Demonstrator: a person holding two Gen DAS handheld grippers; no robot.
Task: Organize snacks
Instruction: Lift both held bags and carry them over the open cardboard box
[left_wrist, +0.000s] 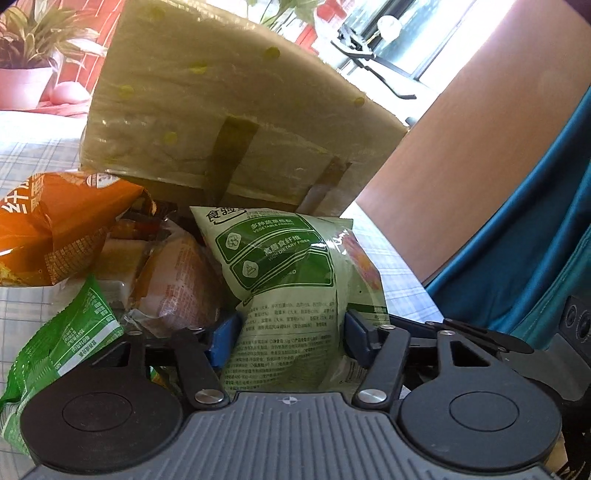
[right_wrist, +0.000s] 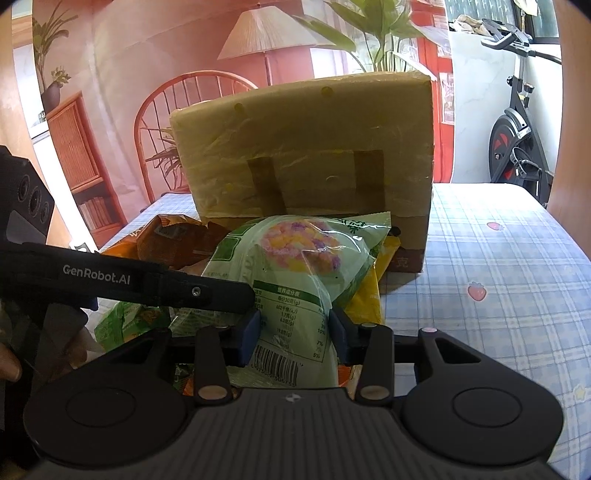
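You are early in the sorting: the snacks lie heaped against the tall tape-wrapped cardboard box (right_wrist: 306, 147), and both grippers bracket one pale green plastic snack bag (right_wrist: 291, 280). Your right gripper (right_wrist: 295, 332) is clamped tight on it; your left gripper (left_wrist: 291, 332) stands about half open, blue pads touching it. The counter (right_wrist: 498, 258) wears a pale plaid cloth, with plants and an exercise bike (right_wrist: 517, 122) beyond.

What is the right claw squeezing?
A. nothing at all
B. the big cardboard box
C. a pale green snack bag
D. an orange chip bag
C: in the right wrist view the right claw has both blue pads pressed into the pale green snack bag, with the cardboard box standing behind it.
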